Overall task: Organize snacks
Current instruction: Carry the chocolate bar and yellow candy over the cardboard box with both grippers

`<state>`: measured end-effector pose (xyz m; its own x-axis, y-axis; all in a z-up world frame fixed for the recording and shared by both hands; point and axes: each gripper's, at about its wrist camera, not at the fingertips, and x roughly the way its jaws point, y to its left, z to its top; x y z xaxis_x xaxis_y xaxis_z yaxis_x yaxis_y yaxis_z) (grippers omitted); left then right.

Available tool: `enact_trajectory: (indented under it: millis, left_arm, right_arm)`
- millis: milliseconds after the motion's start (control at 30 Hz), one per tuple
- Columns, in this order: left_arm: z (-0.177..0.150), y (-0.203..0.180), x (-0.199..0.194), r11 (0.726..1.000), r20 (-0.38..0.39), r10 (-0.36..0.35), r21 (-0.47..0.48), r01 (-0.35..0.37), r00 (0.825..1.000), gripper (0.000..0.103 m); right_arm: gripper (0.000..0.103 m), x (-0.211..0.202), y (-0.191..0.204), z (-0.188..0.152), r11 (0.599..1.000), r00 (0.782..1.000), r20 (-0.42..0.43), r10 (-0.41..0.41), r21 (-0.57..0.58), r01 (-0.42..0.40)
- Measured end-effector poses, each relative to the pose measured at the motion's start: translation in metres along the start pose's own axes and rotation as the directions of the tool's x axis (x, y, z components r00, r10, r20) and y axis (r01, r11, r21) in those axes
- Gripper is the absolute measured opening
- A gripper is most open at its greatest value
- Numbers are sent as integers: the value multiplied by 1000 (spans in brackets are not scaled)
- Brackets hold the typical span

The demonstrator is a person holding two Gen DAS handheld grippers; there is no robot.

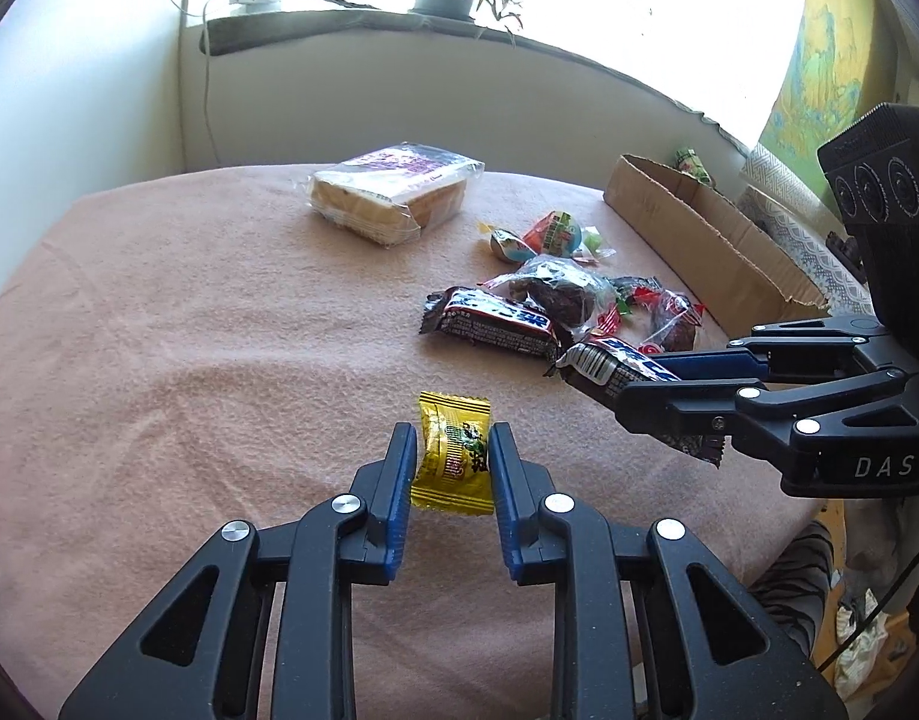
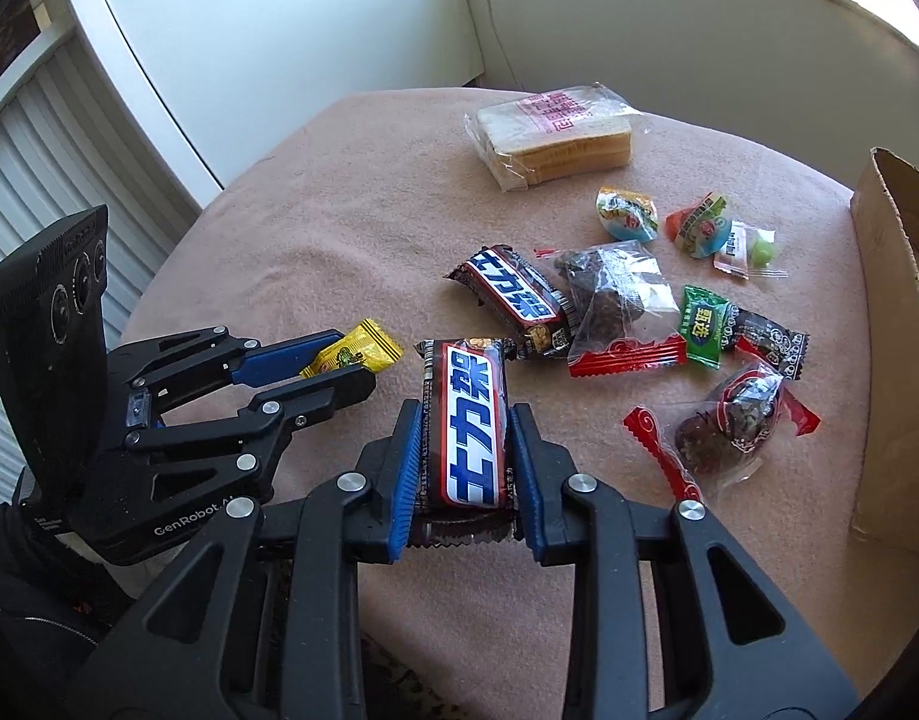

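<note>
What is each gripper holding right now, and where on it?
The left gripper pinches the yellow candy across the middle of its wrapper. The right gripper clamps a chocolate bar by its long sides, near one end.

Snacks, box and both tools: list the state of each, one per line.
Left tool: shut on the yellow candy.
Right tool: shut on a chocolate bar.
Second chocolate bar: lying flat on the cloth.
Bagged bread: sealed, lying flat, apart from the pile.
Cardboard box: open-topped; its contents are hidden.
Green candy: wrapped, lying in the pile.
</note>
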<state>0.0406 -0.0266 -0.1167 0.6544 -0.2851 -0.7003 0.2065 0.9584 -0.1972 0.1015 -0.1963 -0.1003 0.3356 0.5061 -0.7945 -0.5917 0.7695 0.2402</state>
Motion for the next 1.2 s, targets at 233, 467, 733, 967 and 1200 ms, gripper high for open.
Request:
enact_trajectory:
  millis: [233, 467, 733, 967, 1200]
  left_arm:
    - [17, -8, -9, 999, 36, -44, -2, 44, 998, 23]
    - [46, -36, 2, 992, 54, -122, 24, 121, 991, 23]
    - [79, -82, 24, 977, 54, -194, 102, 188, 979, 23]
    - [106, -135, 48, 956, 45, -240, 184, 228, 970, 23]
    - [129, -182, 76, 937, 26, -256, 251, 241, 966, 23]
  right_arm:
    - [30, -39, -17, -6, 997, 994, 82, -67, 48, 63]
    - [30, -83, -58, -11, 978, 972, 159, -172, 145, 149]
    - [30, -132, -119, -21, 916, 910, 204, -360, 262, 304]
    - [30, -152, -160, -27, 856, 857, 193, -477, 321, 404]
    - [30, -153, -194, -33, 819, 831, 163, -532, 348, 456]
